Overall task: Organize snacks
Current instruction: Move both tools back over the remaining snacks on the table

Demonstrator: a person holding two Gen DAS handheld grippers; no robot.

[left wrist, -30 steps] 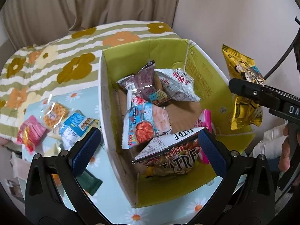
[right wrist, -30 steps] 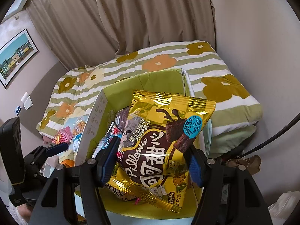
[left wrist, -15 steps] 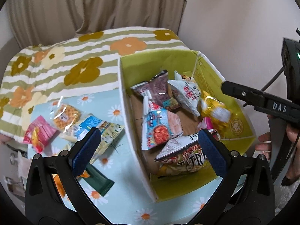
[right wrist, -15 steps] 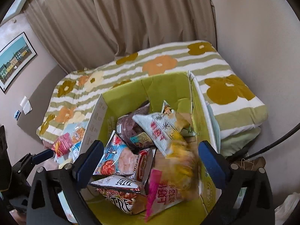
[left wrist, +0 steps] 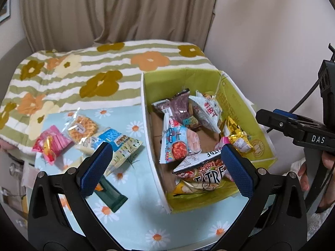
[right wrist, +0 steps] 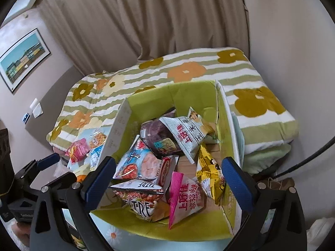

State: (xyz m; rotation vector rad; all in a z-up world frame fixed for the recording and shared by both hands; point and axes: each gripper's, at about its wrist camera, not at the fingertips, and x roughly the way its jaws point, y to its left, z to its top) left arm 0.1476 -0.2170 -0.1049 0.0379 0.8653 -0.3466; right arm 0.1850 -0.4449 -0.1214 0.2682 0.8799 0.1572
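A green cardboard box (left wrist: pixel 144 108) (right wrist: pixel 119 129) stands on a daisy-print cloth (left wrist: pixel 134 219) and holds several snack packets. A gold packet (left wrist: pixel 238 138) (right wrist: pixel 209 167) lies against its right wall, beside a pink packet (right wrist: pixel 184 196). My right gripper (right wrist: pixel 168 167) hovers over the box, open, with nothing between its pads. One finger (left wrist: pixel 272 117) of it shows at the box's right side. My left gripper (left wrist: pixel 164 156) is open and empty above the box's left wall. On the cloth left of the box lie a pink packet (left wrist: pixel 51 144), a waffle packet (left wrist: pixel 82 126), a blue-and-white packet (left wrist: pixel 119 146) and a dark green packet (left wrist: pixel 111 194).
The cloth and box rest on a striped floral blanket (left wrist: pixel 83 73) (right wrist: pixel 257 104). A beige curtain (left wrist: pixel 115 10) hangs behind, and a plain wall (left wrist: pixel 261 41) is close on the right. A black cable (right wrist: pixel 303 159) runs along the right. A hand (left wrist: pixel 326 163) holds the right gripper.
The right gripper opened and let go of the gold packet, which dropped into the box by its right wall. The left gripper drew back and leftward, bringing the loose packets more into view.
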